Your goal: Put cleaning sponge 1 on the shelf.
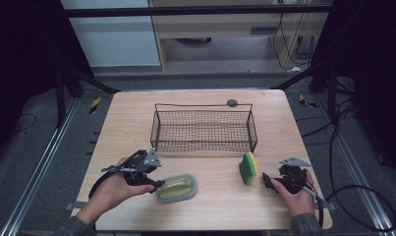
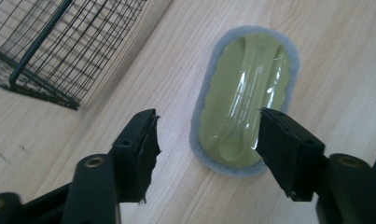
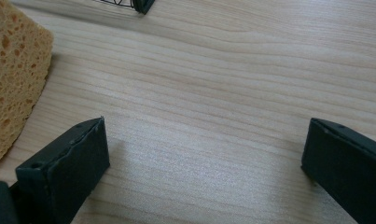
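Nothing in the wire basket (image 1: pixel 204 129) yet: my left tongs (image 2: pixel 204 140) gape, unclamped, over the green scrubber (image 2: pixel 245 100), right tongs (image 3: pixel 204 154) apart beside the sponge (image 3: pixel 15 79).

An oval scrubbing pad with a glossy olive-green plastic top on a grey felt base (image 1: pixel 177 189) lies flat on the table, felt side down, its moulded grip ridge facing up. It sits well in front of the black wire mesh basket (image 1: pixel 204 129), off that basket's front left corner, its long axis roughly parallel to the basket's front.
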A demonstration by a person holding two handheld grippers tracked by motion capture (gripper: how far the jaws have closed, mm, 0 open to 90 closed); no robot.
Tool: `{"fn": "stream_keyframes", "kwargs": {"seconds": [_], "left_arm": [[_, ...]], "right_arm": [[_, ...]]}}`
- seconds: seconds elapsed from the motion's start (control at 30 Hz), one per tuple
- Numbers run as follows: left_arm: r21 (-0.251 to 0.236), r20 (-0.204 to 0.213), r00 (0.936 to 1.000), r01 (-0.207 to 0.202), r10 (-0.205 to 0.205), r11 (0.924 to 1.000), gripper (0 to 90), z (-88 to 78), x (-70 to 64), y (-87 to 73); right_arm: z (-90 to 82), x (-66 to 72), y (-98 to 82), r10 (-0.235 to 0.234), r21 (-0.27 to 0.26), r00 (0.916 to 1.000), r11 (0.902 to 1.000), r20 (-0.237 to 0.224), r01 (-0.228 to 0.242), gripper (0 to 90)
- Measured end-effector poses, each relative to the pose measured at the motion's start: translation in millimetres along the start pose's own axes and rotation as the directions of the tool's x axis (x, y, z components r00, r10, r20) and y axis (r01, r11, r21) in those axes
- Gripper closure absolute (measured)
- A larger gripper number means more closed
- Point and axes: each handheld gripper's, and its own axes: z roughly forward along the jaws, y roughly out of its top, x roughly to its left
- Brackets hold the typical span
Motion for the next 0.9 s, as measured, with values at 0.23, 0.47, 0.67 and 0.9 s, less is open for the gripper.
{"fn": "stream_keyframes", "kwargs": {"seconds": [0.23,0.47,0.67,0.9], "left_arm": [[0.048,0.031,0.9946,-0.1,0.099,0.9938,42.9,-1.6,-7.6,25.2],[0.106,0.066,0.9861,-0.159,0.153,0.9815,44.3,3.0,-15.1,41.6],[0.158,0.077,0.9751,-0.218,0.208,0.9631,49.2,7.2,-20.3,49.6],[0.209,0.109,0.969,-0.24,0.222,0.9479,52.1,19.7,-20.7,51.8]], "right_arm": [[0.3,-1.1,0.3,-0.011,0.0,0.9999,0.9999,-0.007,0.011,0.9],[0.5,-1.6,0.5,-0.015,0.002,0.9998,0.9999,-0.012,0.015,0.9],[0.4,-1.7,0.5,-0.016,0.002,0.9998,0.9999,-0.013,0.016,0.9],[0.7,-2.4,0.8,-0.024,0.002,0.9996,0.9997,-0.018,0.024,0.9]]}}
